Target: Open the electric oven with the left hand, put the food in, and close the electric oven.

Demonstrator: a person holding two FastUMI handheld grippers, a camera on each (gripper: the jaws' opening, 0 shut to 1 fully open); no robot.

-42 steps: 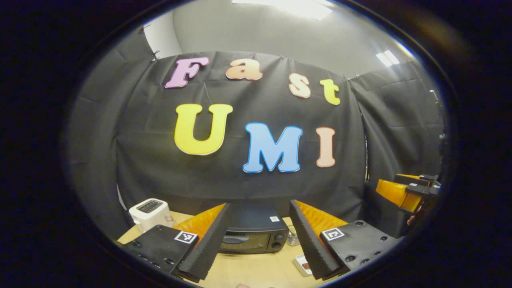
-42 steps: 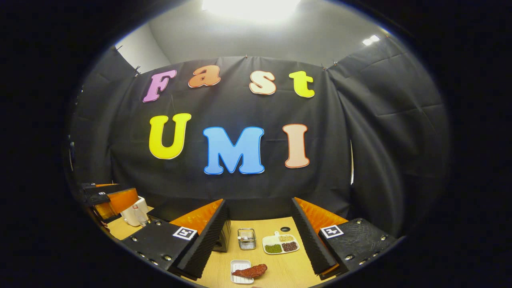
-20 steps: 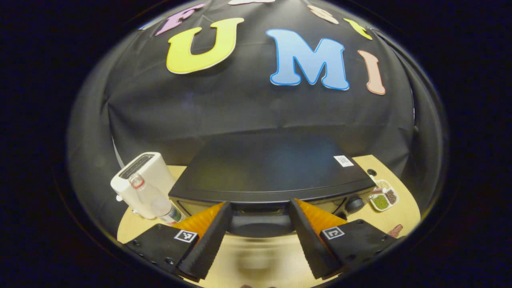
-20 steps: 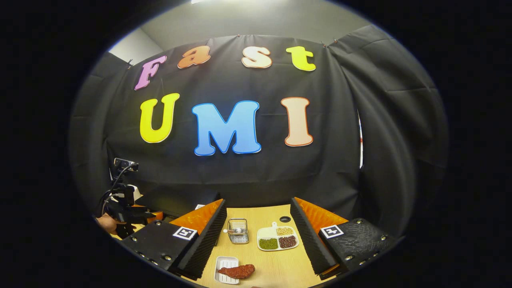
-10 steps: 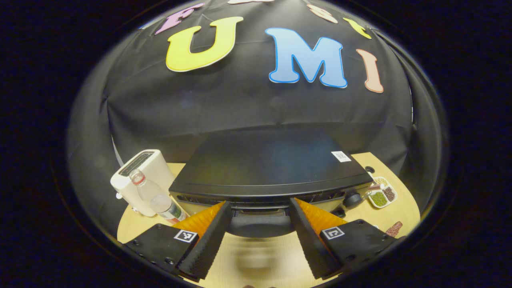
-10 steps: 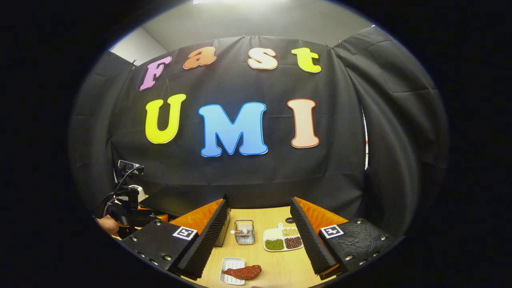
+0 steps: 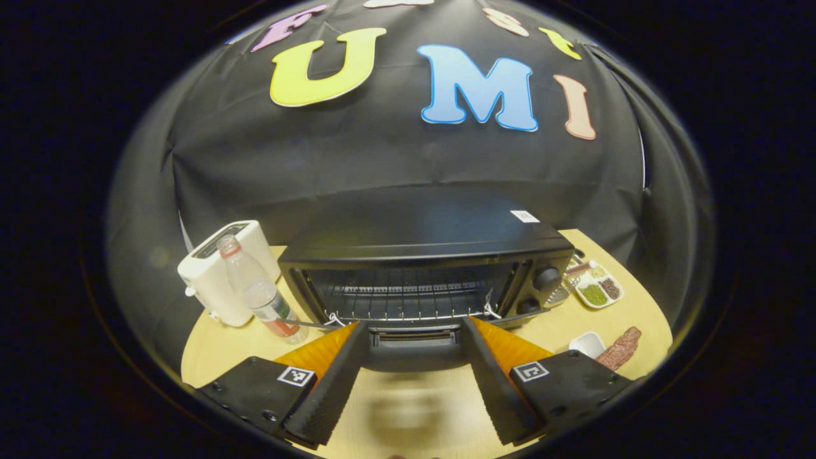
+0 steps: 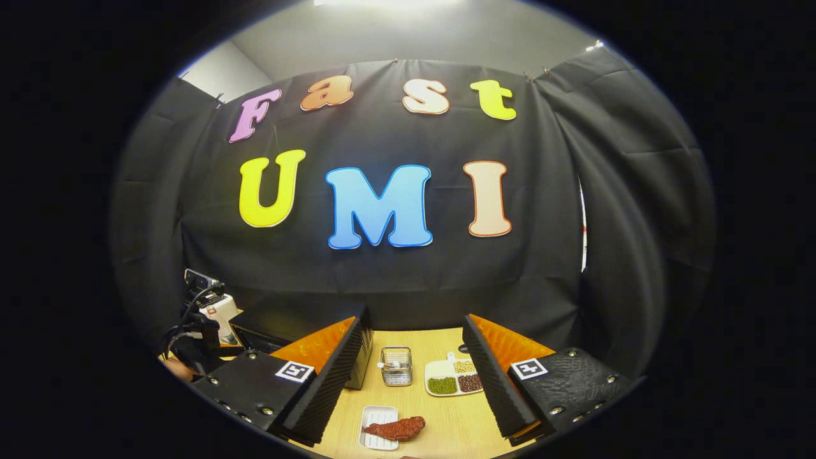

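Note:
The black electric oven (image 7: pixel 421 236) stands close in front in the left gripper view, its door swung down and the wire rack (image 7: pixel 408 299) inside showing. The door's handle (image 7: pixel 414 349) lies between the spread fingers of my left gripper (image 7: pixel 414 325), which is open and does not clamp it. A reddish piece of meat (image 8: pixel 396 428) rests on a small white dish (image 8: pixel 376 417) just below my right gripper (image 8: pixel 413 325), which is open and holds nothing. The same meat (image 7: pixel 618 349) lies to the oven's right. The left gripper (image 8: pixel 191 344) and the hand holding it sit by the oven (image 8: pixel 287 322).
A white toaster (image 7: pixel 220 271) and a plastic bottle (image 7: pixel 258 293) stand left of the oven. A small wire basket (image 8: pixel 396 365) and a divided dish of beans (image 8: pixel 456 379) sit behind the meat on the wooden table (image 7: pixel 210 344). Black cloth closes the back and sides.
My left gripper closed in on the oven, and the door went from shut to swung down, exposing the rack. The right gripper stayed open and hardly shifted.

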